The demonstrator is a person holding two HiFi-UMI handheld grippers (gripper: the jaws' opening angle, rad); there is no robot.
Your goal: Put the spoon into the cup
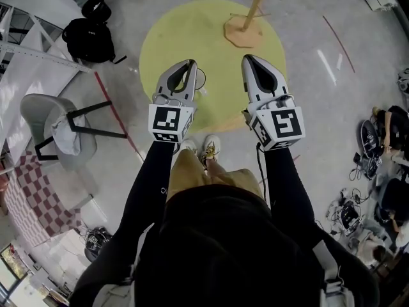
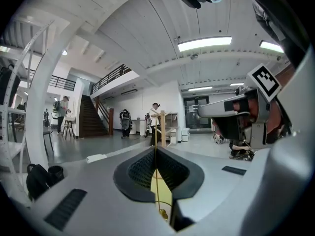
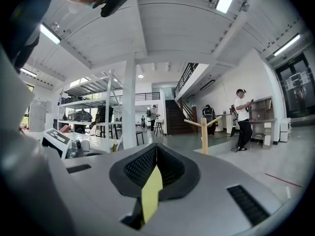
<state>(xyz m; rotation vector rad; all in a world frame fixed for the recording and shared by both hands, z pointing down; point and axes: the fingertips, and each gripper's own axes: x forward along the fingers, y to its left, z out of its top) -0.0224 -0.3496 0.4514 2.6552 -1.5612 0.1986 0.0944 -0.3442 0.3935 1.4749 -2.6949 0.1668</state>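
I stand over a round yellow mat [image 1: 211, 24] on the floor with both grippers held out side by side. My left gripper [image 1: 192, 62] [image 2: 155, 149] is shut, with nothing visibly between its pads. A thin ring like a clear cup's rim [image 1: 200, 78] lies on the mat just right of its tip. Low in the left gripper view, a small golden thing [image 2: 162, 213] shows below the jaws, and I cannot tell what it is. My right gripper [image 1: 246, 57] [image 3: 156, 145] is shut and empty. I make out no spoon.
A wooden peg stand [image 1: 246, 27] [image 3: 203, 134] rises at the mat's far edge. To the left are a grey chair [image 1: 57, 126] and a black backpack [image 1: 89, 37]. Cables and gear [image 1: 377, 171] litter the floor at right. People stand far off by a staircase.
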